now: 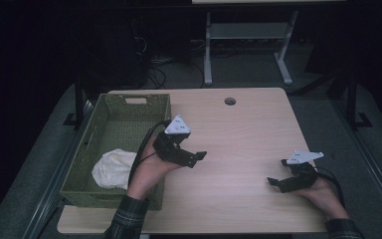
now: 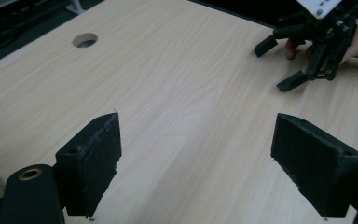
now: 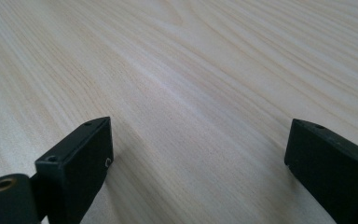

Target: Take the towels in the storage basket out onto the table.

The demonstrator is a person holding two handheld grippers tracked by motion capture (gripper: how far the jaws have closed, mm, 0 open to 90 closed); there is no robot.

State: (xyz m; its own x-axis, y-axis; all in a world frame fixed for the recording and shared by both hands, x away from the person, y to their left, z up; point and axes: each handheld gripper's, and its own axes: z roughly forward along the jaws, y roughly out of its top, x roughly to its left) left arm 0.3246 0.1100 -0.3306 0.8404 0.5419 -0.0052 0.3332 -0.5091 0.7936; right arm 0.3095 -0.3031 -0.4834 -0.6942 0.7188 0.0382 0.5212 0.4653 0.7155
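A green woven basket [image 1: 114, 119] stands on the left part of the light wooden table [image 1: 243, 129], with a crumpled white cloth [image 1: 113, 168] in its near end. My left gripper [image 1: 197, 158] hovers just right of the basket, pointing right, open and empty. In its own view, the left gripper [image 2: 196, 135] has jaws spread wide over bare wood. My right gripper [image 1: 277, 172] rests low near the table's front right, pointing left, open with nothing in it. It also appears far off as the right gripper [image 2: 277, 65]. In its own view, the right gripper [image 3: 198, 140] sits close above the tabletop.
A round cable hole [image 1: 230, 101] sits near the table's far edge, also seen as the hole [image 2: 85, 40]. Behind the table stand the white legs of another desk [image 1: 208, 50] and cables on the dark floor. Bare wood lies between the two grippers.
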